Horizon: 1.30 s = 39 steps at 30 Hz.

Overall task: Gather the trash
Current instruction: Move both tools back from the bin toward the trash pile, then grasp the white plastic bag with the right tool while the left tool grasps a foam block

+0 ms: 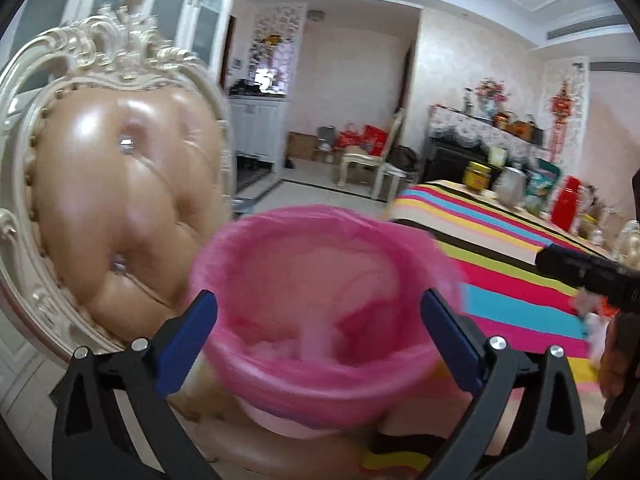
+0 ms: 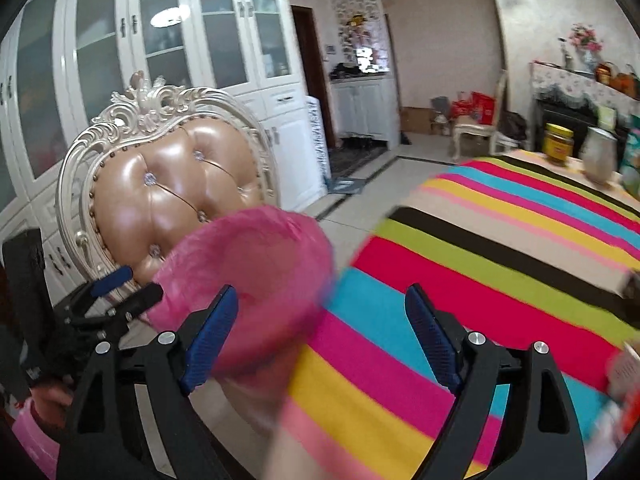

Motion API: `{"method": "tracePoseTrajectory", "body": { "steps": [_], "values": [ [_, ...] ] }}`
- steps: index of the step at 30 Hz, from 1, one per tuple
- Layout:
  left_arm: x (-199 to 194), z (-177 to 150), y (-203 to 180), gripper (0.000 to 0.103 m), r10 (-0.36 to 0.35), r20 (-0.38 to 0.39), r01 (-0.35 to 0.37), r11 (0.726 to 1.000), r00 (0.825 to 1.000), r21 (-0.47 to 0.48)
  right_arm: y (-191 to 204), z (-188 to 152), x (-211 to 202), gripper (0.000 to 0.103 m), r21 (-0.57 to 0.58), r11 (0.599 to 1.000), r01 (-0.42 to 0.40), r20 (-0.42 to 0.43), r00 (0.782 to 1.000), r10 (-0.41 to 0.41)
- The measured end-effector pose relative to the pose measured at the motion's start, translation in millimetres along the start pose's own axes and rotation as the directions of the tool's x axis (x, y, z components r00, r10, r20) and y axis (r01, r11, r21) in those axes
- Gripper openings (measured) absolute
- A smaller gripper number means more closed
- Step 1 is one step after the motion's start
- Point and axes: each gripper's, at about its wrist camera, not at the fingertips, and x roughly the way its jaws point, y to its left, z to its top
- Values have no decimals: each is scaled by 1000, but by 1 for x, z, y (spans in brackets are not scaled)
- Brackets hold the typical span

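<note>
Left gripper (image 1: 318, 316): I see two blue-padded fingers spread wide, nothing pinched.
Right gripper (image 2: 322, 330): my two ribbed blue pads stand apart, empty, above the tablecloth.
Trash bin (image 1: 320, 308): one round bin, thin crinkled pink liner (image 1: 248, 256) folded over its rim, mouth facing up, just ahead of the left fingers, beside the table edge.
Trash inside: pale blurred scraps; count unclear.
Chair (image 2: 176, 184): one, glossy tufted tan back, carved cream frame.
Tablecloth (image 2: 500, 264): one, bright stripes.
</note>
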Motion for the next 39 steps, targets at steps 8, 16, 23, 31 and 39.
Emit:
{"method": "tracePoseTrajectory", "body": {
  "steps": [8,16,23,31,39],
  "values": [
    [-1,-19,-98,98,-171,-69,177,979,983,96,-71,-64,-97,83,134,969,208,3,978,-210],
    [1,-51,-211,98,-344,-188,377,907,920,188,-138,-126,-178,83,285,881,377,-30,922,-385],
    [-1,-74,-290,98,-438,-269,501,829,858,247,-179,-167,-234,83,379,793,476,-66,869,-490],
    [6,-89,-350,98,-460,-354,558,789,814,256,-211,-190,-259,83,409,728,550,-116,823,-557],
    [17,-96,-373,98,-421,-420,553,789,804,267,-224,-196,-240,83,411,730,546,-195,835,-515]
  ]
}}
